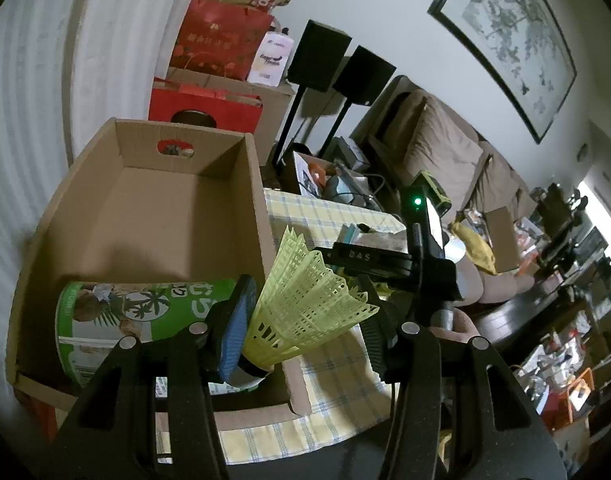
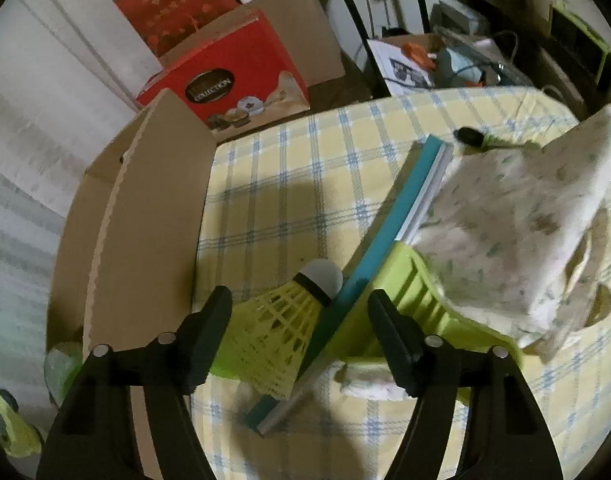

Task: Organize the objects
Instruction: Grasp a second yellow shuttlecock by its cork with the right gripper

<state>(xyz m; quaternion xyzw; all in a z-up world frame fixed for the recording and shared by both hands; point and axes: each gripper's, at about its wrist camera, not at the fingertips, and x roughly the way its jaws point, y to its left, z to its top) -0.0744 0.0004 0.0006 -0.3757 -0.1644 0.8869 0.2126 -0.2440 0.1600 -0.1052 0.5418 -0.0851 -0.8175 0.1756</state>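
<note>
The left gripper [image 1: 301,332] has a yellow shuttlecock [image 1: 305,300] between its jaws, but the hold looks thin: the blue-padded finger [image 1: 235,332] bears on the base of the skirt near the cork, while the far finger sits off to the right with a visible gap, so I cannot tell whether the jaws are truly clamped or only cradling it. Seen from the right wrist, the right gripper [image 2: 301,336] has its jaws spread wide with nothing gripped, and a second shuttlecock [image 2: 283,332] lies on the desk [image 2: 289,184] between them, its white cork touching the edge of a teal book [image 2: 389,236]. The main risk on the left is that the soft mesh skirt flexes and the shuttlecock slides or tips out over the desk rather than into the cardboard box [image 1: 153,208], whose near wall is just beside the jaws. A green can [image 1: 137,324] already lies on its side in the box near that corner, so a drop from here could land on it and bounce out. On the right, closing now could crush the skirt, or catch the book edge along with the shuttlecock and drag it. The green basket [image 2: 421,304] and patterned cloth [image 2: 513,216] crowd the right finger, leaving little room to correct.
</note>
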